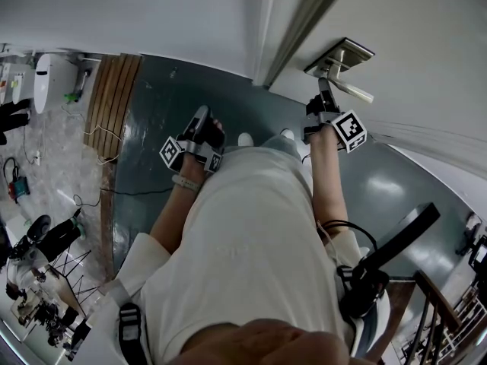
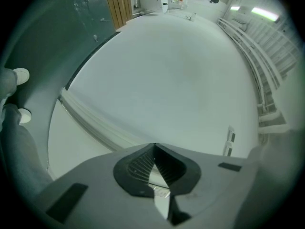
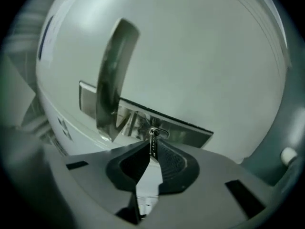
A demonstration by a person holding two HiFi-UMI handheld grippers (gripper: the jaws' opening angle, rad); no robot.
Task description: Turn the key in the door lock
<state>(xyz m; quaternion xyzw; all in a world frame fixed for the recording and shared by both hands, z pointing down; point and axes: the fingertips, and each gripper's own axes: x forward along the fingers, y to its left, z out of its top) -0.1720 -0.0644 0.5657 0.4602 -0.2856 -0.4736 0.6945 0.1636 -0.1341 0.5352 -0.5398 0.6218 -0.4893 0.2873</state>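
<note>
R gripper (image 1: 326, 101) out front, arm stretched fwd, jaws pinched on the key (image 3: 153, 138). L gripper (image 1: 199, 128) held close to the body, elbow bent, jaws together w/ nothing between.

We see a thin silver key (image 3: 153, 146) standing edge-on in the keyhole of the metal lock plate (image 3: 189, 134), beside the lever handle (image 3: 110, 75) on the white door (image 3: 205, 56).

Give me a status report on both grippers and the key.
Right gripper shut on key, key seated in lock plate. Left gripper shut, empty. Nothing in the way.
</note>
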